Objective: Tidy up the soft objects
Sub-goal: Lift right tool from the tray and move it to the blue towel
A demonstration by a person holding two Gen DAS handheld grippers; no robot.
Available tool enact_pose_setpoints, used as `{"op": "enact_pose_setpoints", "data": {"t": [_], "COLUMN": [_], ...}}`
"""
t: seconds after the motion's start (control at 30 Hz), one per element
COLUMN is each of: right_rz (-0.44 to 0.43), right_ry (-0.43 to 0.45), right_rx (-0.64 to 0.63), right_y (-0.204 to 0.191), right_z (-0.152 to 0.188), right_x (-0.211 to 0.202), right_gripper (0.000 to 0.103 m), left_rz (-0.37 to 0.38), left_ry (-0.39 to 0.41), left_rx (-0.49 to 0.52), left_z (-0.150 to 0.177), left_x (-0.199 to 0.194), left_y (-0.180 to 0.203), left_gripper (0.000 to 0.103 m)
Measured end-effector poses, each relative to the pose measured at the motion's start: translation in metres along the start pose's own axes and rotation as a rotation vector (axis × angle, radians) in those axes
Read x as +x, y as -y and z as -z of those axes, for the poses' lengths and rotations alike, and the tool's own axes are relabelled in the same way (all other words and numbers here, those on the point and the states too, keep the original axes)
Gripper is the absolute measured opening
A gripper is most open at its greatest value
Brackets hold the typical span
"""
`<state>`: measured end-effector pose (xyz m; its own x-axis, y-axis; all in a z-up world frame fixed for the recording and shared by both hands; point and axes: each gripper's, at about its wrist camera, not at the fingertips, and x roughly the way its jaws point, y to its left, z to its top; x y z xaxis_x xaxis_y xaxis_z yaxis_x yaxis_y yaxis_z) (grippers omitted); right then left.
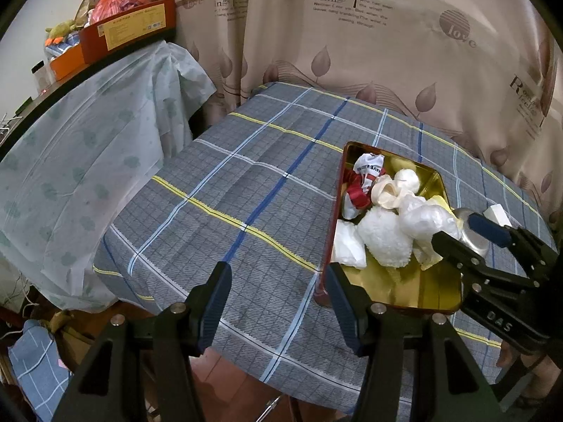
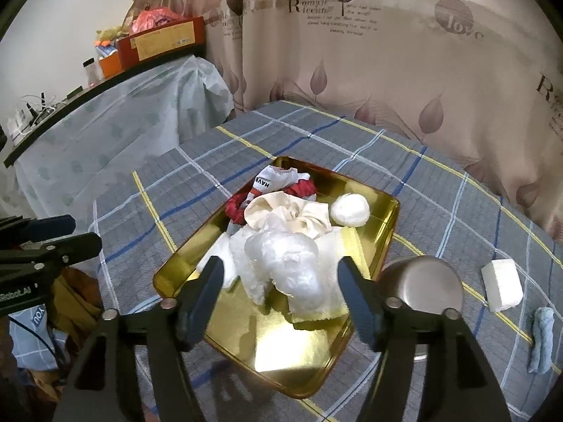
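You are between placements: the gold tin (image 2: 383, 218) already holds a heap of soft things, with the crumpled clear plastic bag (image 2: 292, 263) on top. Your right gripper (image 2: 281, 292) hangs just above it, jaws spread and gripping nothing. Your left gripper (image 1: 278, 299) waits beside the tin at its 9 o'clock, open and empty. Still out on the plaid cloth (image 2: 440, 176), at the tin's 3 to 4 o'clock, lie a white foam block (image 2: 501, 285) and a small blue cloth (image 2: 542, 337). The next move, I judge, is to swing right past the metal cup (image 2: 422, 281) for one of them.
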<state>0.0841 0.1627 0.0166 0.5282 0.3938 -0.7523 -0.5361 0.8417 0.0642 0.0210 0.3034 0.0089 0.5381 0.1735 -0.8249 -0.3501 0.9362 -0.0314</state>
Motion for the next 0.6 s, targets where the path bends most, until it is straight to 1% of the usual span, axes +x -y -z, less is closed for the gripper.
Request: {"op": "enact_pose_setpoints", "data": {"t": [0.33, 0.6], "right_rz": [0.009, 0.027], "right_ry": [0.029, 0.015], "right_rx": [0.016, 0.037], "right_y": [0.01, 0.024], "right_z": [0.003, 0.017], "right_x": [-0.02, -0.025], "right_gripper": [0.068, 0.068], "left_rz": [-0.002, -0.005], "left_ry": [-0.001, -0.007], "left_rx": [0.008, 0.014], "left_z": [0.002, 0.003], "left_x": [-0.001, 0.0], "left_y": [0.003, 0.004], "left_gripper": [0.057, 0.057]}}
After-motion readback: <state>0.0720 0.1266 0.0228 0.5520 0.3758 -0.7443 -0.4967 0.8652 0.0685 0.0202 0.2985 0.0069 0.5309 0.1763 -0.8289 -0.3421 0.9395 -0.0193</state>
